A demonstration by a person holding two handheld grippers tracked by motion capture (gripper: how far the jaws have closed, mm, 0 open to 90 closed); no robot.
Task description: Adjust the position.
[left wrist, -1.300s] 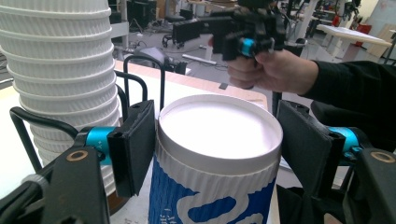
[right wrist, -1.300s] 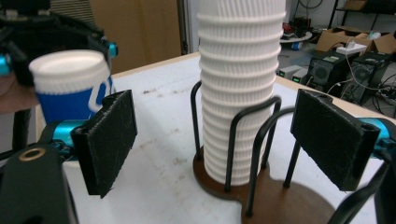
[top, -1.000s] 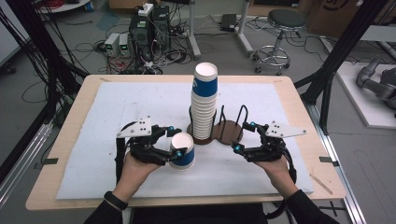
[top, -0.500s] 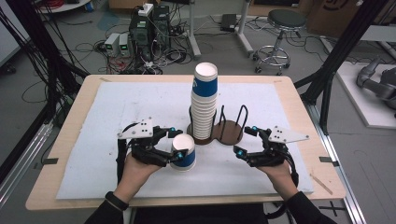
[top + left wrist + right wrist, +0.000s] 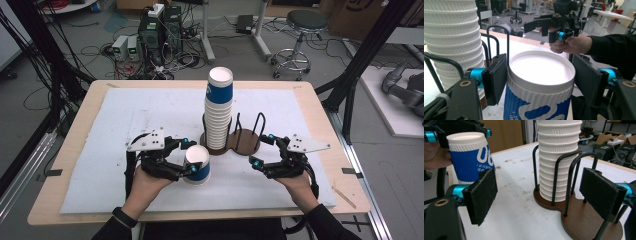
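Two grippers are over the white mat (image 5: 125, 120) on the wooden table (image 5: 320, 115), one in each of the person's hands. On the person's left, the left gripper (image 5: 189, 157) pinches a single paper cup (image 5: 197, 165), white with a blue band, by its sides; in the left gripper view both black pads (image 5: 497, 77) sit flat against the ribbed wall just under the cup's rim (image 5: 541, 68), one at each side, so the jaws are clamped on it. That cup stands upright or nearly so, its base at the mat, just in front and to the left of the cup holder (image 5: 247, 142), a dark wooden base with black wire hoops. A tall stack of the same ribbed cups (image 5: 218, 112) stands in the holder's left ring, well above the hoops; the right ring holds nothing. On the other side, the right gripper (image 5: 264, 151) hangs just in front of the holder's right ring, jaws spread wide with nothing between them; in the right gripper view its two pads (image 5: 482, 195) frame the stack (image 5: 556, 160) and the wire hoops, touching neither. Off the table's far edge the floor carries computer boxes and a tangle of cables (image 5: 150, 45), and a round stool (image 5: 300, 25)
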